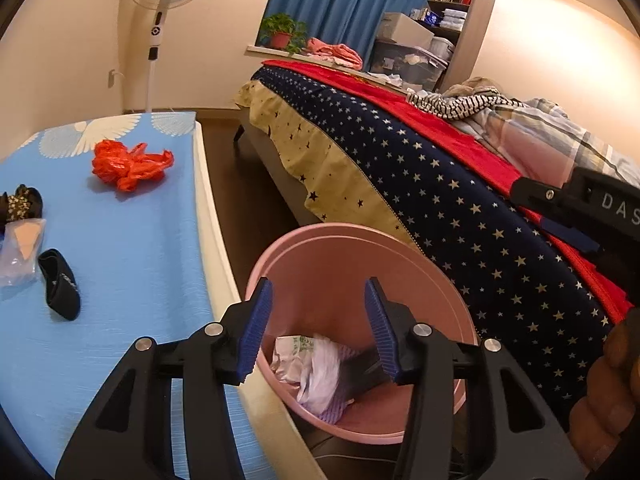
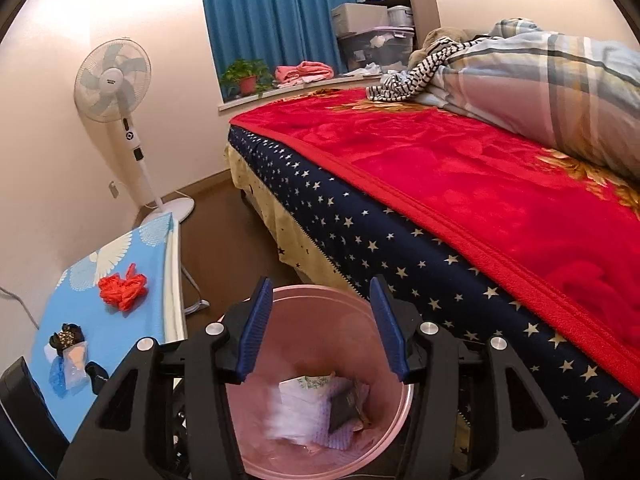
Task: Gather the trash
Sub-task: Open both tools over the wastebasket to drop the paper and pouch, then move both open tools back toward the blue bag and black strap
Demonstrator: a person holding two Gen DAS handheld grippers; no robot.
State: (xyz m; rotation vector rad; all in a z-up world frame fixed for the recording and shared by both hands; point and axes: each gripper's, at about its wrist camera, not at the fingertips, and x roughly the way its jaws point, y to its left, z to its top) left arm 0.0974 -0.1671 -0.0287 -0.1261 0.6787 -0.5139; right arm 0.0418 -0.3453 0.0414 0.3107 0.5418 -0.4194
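Observation:
A pink bin (image 1: 340, 264) stands on the floor between the blue table (image 1: 132, 248) and the bed. Crumpled white paper (image 1: 316, 368) and a dark flat item (image 1: 360, 368) lie inside it. My left gripper (image 1: 319, 286) hangs open over the bin's near rim, nothing between its pads. My right gripper (image 2: 320, 284) is open too, straight above the bin (image 2: 316, 332), where the white paper (image 2: 300, 404) looks blurred. On the table lie an orange plastic bag (image 1: 128, 164), a black sock (image 1: 60, 288), a clear packet (image 1: 20, 248) and a dark patterned bundle (image 1: 22, 202).
The bed (image 2: 460, 184), with a red blanket and a starred cover, runs close along the bin's right side. A white pedestal fan (image 2: 116, 84) stands by the far wall. Brown floor (image 1: 224, 152) shows between table and bed. A hand (image 1: 608, 400) is at the right edge.

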